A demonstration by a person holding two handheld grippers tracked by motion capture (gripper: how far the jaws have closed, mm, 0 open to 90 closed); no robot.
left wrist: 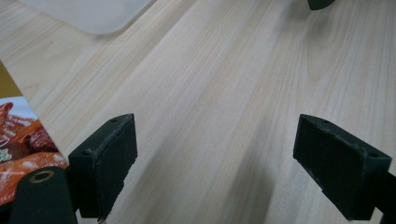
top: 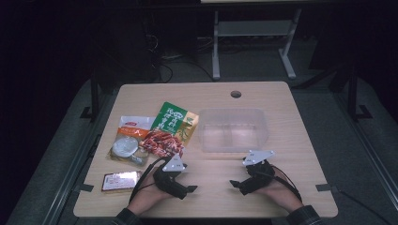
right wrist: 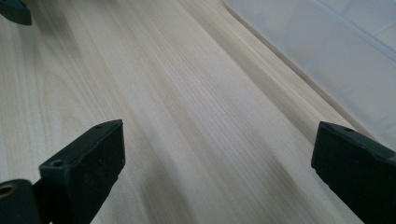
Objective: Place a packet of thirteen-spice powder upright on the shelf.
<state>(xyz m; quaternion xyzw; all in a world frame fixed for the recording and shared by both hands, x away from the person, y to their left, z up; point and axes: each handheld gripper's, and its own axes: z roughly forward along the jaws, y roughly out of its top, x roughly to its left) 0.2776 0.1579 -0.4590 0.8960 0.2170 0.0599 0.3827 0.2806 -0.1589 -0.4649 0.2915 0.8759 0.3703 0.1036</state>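
Small packet (top: 120, 181): flat near the surface's (top: 211, 197) front-left corner, close to the left edge, just left of the left tool.
White-and-orange pouch (top: 127, 145): left half, mid-depth, behind the small packet; its right side lies under the red pouch.
Red pouch (top: 162, 142): overlaps the white-and-orange pouch and the green pouch; its near corner lies just behind the left tool. In the left gripper view its corner (left wrist: 18, 149) shows at the left, beside the left jaw.
Green pouch (top: 176, 121): tilted, behind the red pouch, its right edge just short of the clear bin.
Left tool (top: 190, 189): low over the front strip of the surface, pointing right; jaws wide apart, nothing between them, bare wood under them (left wrist: 210, 140).
Middle gap: open wood between the two tool tips, which face each other, near but apart.
Clear bin (top: 233, 130): centre-right, mid-depth, nothing in it; a band of bare wood separates its front wall from both tools. Its wall (right wrist: 336, 51) shows at upper right in the right gripper view.
Right tool (top: 233, 183): low over the front strip, pointing left; jaws spread wide, holding nothing.
Right edge: bare wood right of the bin and the right hand (top: 281, 190).
Back edge: a round hole (top: 235, 93) near the centre; free strip behind bin and pouches.
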